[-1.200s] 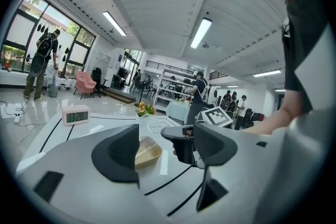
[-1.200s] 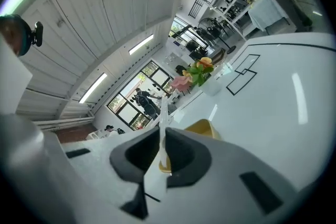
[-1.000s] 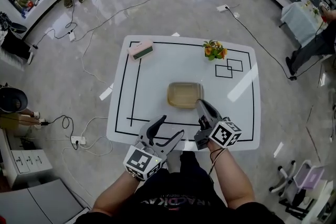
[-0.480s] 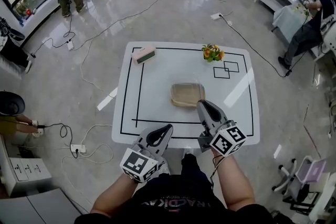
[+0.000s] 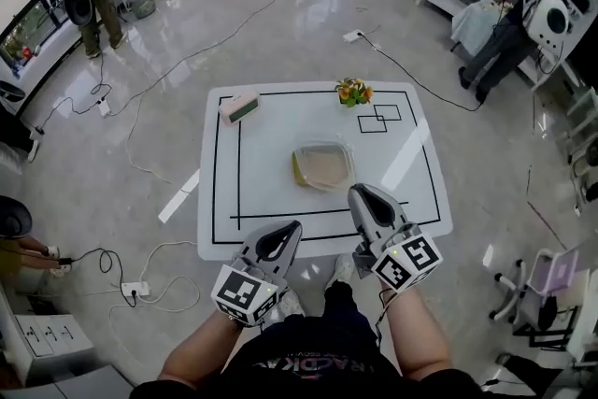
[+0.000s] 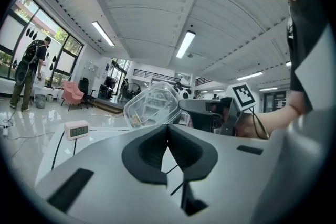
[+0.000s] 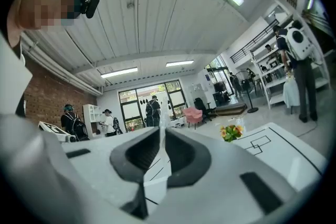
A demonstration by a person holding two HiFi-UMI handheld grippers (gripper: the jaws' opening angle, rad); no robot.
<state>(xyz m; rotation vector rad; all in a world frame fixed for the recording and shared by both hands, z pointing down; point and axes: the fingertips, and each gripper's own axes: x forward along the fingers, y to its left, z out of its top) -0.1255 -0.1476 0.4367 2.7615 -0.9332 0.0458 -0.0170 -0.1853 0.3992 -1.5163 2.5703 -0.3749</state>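
Both sets of jaws are closed: the left gripper (image 6: 168,134) is empty, the right gripper (image 7: 161,132) pinches the rim of the clear lid (image 6: 150,104), which hangs just beyond its jaws above the tan tray (image 5: 320,171); a lid-handling step is judged in hand, the next move calling for level carriage.

The bare left forearm (image 5: 196,358) and right forearm (image 5: 418,336) reach forward from 6 o'clock. The grey left gripper (image 5: 283,236) points toward 1 o'clock, its jaws pressed together with nothing between them. The grey right gripper (image 5: 361,197) points toward 11 o'clock and pinches the edge of a thin clear plastic lid (image 6: 152,105).
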